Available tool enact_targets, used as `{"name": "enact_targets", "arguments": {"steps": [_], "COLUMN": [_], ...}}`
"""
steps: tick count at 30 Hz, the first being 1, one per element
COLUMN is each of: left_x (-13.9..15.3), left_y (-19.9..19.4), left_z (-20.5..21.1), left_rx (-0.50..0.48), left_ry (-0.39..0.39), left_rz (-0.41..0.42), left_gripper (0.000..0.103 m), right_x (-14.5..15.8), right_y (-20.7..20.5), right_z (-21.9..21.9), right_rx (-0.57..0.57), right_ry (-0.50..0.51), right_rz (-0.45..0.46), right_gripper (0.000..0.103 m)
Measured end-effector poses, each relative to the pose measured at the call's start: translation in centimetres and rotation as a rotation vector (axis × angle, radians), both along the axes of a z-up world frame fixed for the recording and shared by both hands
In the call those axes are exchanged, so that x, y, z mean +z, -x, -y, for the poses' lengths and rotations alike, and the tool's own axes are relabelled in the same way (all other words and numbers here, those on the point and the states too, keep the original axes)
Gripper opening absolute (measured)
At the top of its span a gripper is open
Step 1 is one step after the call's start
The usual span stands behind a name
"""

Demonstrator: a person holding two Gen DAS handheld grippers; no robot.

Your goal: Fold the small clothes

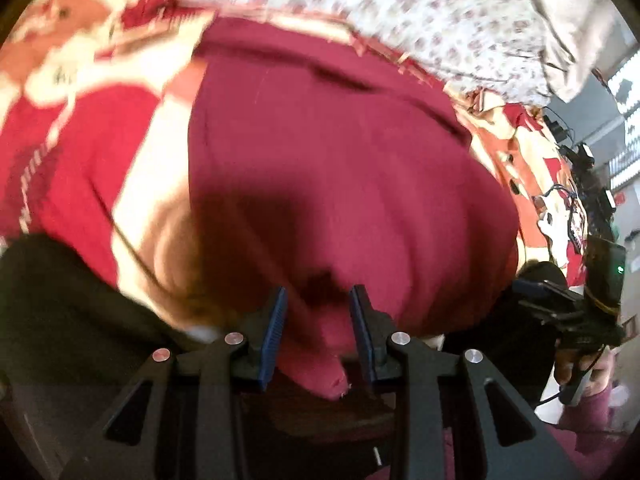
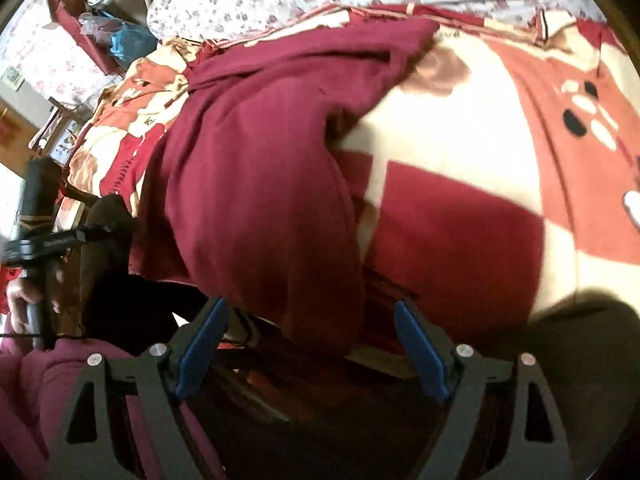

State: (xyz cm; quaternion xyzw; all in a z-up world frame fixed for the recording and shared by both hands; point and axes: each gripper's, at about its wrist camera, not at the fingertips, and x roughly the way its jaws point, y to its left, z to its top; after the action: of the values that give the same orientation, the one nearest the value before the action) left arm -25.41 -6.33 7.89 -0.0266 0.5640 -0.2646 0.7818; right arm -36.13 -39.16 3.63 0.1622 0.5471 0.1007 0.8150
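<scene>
A maroon garment [image 1: 340, 152] lies spread on a red and cream patterned blanket [image 1: 80, 152]. Its near corner hangs between the blue pads of my left gripper [image 1: 319, 289]; the pads stand slightly apart and a dark gap shows beside the right pad, so they do not press the cloth. In the right wrist view the same garment [image 2: 260, 184] is bunched into a long fold. My right gripper [image 2: 310, 302] is open wide, with the fold's near end lying loose between its fingers.
A white flowered sheet [image 1: 440, 12] lies at the blanket's far side. A hand holds the other gripper's handle [image 2: 36, 312] at the left edge. Cluttered cables and gear [image 1: 580, 184] sit off the blanket's right. The person's maroon sleeve [image 2: 48, 384] is near the camera.
</scene>
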Motion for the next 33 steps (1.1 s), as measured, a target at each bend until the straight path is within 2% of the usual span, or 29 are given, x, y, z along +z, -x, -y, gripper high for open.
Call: {"name": "enact_targets", "arguments": {"steps": [2, 5, 11, 18, 21, 24, 25, 26, 27, 28, 29, 33], "left_x": [-0.3, -2.3, -4.2, -6.1, -6.7, -7.4, -7.5, -7.5, -7.3, -7.0, -6.6, -5.0], "left_y": [-0.1, -0.7, -0.9, -1.2, -1.4, -1.5, -1.5, -1.5, -1.4, -1.4, -1.3, -1.3], "left_z": [0.4, 0.6, 0.6, -0.8, -0.9, -0.5, -0.4, -0.4, -0.7, -1.0, -1.2, -3.2], "left_rx": [-0.018, -0.004, -0.008, 0.044, 0.062, 0.06, 0.057, 0.048, 0.042, 0.038, 0.034, 0.036], "left_ry": [-0.051, -0.077, -0.131, -0.106, -0.098, -0.095, -0.093, -0.083, -0.075, -0.06, -0.044, 0.049], "left_rz": [0.015, -0.067, -0.117, -0.214, -0.241, -0.251, -0.254, -0.255, -0.251, -0.239, -0.231, -0.221], "left_gripper": [0.02, 0.02, 0.02, 0.02, 0.02, 0.019, 0.016, 0.006, 0.0, 0.0, 0.0, 0.0], "right_x": [-0.3, -0.8, -1.6, -2.8, -3.1, -3.2, -3.4, -3.4, -3.3, -3.1, -3.0, -1.4], "right_y": [-0.3, -0.5, -0.9, -1.4, -1.4, -1.5, -1.6, -1.6, -1.6, -1.5, -1.4, -0.5], "right_z": [-0.1, -0.7, -2.1, -2.5, -2.7, -2.8, -2.8, -2.8, -2.8, -2.7, -2.7, -2.8], "right_rx": [0.002, 0.009, 0.065, 0.055, 0.059, 0.07, 0.066, 0.066, 0.059, 0.058, 0.058, 0.073], "right_ry": [-0.006, -0.017, 0.017, -0.023, -0.004, 0.0, 0.02, 0.02, 0.042, 0.036, 0.027, -0.014], "right_rz": [-0.004, -0.009, -0.039, -0.054, -0.046, -0.044, -0.048, -0.048, -0.048, -0.041, -0.034, 0.003], "right_gripper": [0.088, 0.088, 0.088, 0.088, 0.082, 0.065, 0.055, 0.043, 0.036, 0.023, 0.016, 0.01]}}
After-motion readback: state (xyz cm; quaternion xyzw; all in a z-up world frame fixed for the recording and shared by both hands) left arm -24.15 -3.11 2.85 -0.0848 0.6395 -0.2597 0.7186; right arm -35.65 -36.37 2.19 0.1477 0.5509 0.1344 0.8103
